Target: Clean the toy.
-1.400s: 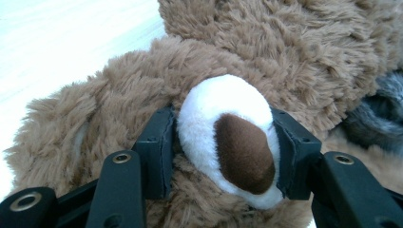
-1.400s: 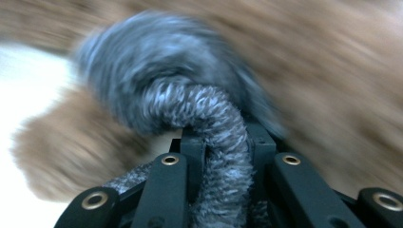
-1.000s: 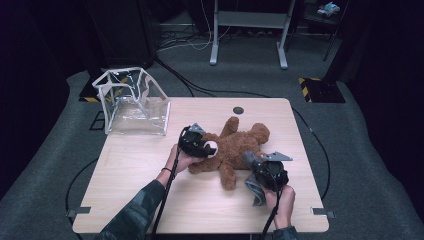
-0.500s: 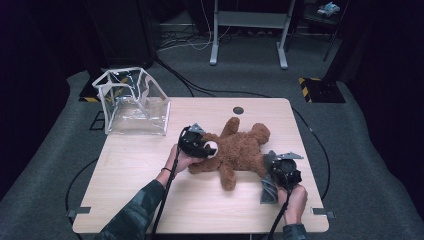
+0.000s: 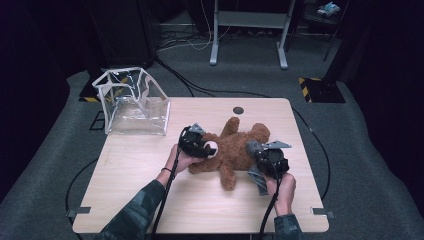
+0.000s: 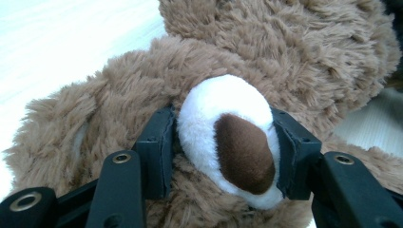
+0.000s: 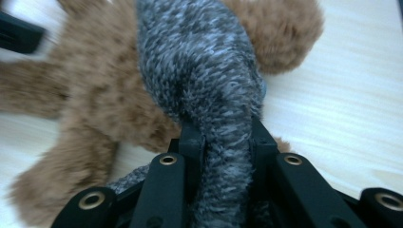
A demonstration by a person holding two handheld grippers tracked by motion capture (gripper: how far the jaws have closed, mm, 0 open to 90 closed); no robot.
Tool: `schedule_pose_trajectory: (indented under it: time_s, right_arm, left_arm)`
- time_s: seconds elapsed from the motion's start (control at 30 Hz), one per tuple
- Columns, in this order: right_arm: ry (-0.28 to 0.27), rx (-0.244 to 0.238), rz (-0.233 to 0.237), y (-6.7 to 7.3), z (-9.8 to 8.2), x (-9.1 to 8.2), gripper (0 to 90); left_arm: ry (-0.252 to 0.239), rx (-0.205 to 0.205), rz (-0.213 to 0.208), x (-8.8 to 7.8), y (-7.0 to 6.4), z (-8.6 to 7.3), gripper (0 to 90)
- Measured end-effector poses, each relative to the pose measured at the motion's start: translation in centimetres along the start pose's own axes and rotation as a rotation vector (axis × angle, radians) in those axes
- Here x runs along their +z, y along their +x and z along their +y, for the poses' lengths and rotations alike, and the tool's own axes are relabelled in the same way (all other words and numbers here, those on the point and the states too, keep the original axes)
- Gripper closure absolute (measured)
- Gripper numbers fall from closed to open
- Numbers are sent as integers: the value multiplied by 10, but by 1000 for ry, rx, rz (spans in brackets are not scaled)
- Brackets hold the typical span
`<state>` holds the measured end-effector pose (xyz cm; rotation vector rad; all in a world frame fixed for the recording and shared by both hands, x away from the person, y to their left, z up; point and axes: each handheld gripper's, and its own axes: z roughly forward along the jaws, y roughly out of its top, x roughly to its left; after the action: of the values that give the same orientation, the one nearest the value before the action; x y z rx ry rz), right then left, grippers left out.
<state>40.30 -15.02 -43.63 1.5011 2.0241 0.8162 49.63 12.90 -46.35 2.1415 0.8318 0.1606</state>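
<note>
A brown teddy bear [image 5: 235,150] lies in the middle of the wooden table [image 5: 150,170], its head toward the person's left hand. My left gripper [image 5: 202,146] is shut on the bear's white muzzle [image 6: 223,137], with one black pad on each side of it. My right gripper [image 5: 258,153] is at the bear's right side, shut on a grey knitted cloth [image 7: 199,71]. The cloth's far end lies over the bear's body [image 7: 81,95], near a leg [image 7: 280,28]. The other end hangs below the gripper [image 5: 257,182].
A clear plastic bag with white edging [image 5: 132,102] stands open at the table's back left corner. There is a dark round hole [image 5: 238,110] near the table's far edge. Cables [image 5: 165,200] trail from both grippers toward the person. Dark carpet surrounds the table.
My right gripper, holding the grey cloth, swung out to the right and then came back up toward the bear's side. The left gripper and the bear's head stayed put.
</note>
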Motion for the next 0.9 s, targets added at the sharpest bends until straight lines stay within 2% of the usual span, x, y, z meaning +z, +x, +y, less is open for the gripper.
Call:
schedule_pose_trajectory:
  time_s: [0.1, 0.17, 0.23, 0.3, 0.33, 0.4, 0.47, 0.53, 0.6, 0.67, 0.7, 0.73, 0.77, 0.8, 0.87, 0.9]
  right_arm:
    - [25, 48, -8, -12, -16, 12, 747]
    - [55, 78, -44, -22, -30, 13, 748]
    - [92, 106, -57, -35, -43, 12, 747]
    - [135, 105, -83, -42, -48, 11, 746]
    - [140, 113, -88, -45, -48, 8, 744]
    - [105, 117, -100, -49, -41, -2, 743]
    - [50, 105, -94, -48, -26, -13, 741]
    - [6, 76, -72, -41, -6, -19, 739]
    - [-10, 39, -42, -30, 14, -16, 737]
    - [-1, 7, -26, -17, 30, -5, 737]
    - [22, 1, -22, -11, 35, 3, 737]
    - [39, -10, -16, -7, 37, 11, 738]
    - [58, -21, -31, -4, 37, 19, 741]
    - [69, -27, -44, -4, 34, 24, 744]
    - [74, 22, -32, -12, 24, 28, 747]
    - [95, 37, -38, -18, 18, 30, 749]
  left_arm:
    - [-3, 0, -4, 0, 0, 0, 479]
    - [1, 5, -5, 0, 0, 0, 479]
    - [-1, 5, -3, 0, 0, 0, 478]
    - [-6, -1, -1, 1, 0, 0, 479]
    - [-7, -3, -1, 1, 0, 0, 479]
    - [-8, -1, 0, 1, 0, 0, 478]
    - [-6, -4, 1, 1, 0, 0, 478]
    - [-2, -1, 6, 0, -1, 0, 478]
    - [-1, -1, 5, 0, -1, 0, 478]
    - [-2, -1, 3, 0, -1, 0, 479]
    - [-3, 1, 3, 0, 0, 0, 478]
    - [-2, 2, 3, 0, 0, 0, 479]
    - [-2, 3, 3, 0, -1, 0, 478]
    - [0, 1, 2, 0, -1, 0, 478]
    - [-1, 14, 7, 0, -1, 0, 478]
    - [1, 11, 5, 0, -1, 0, 478]
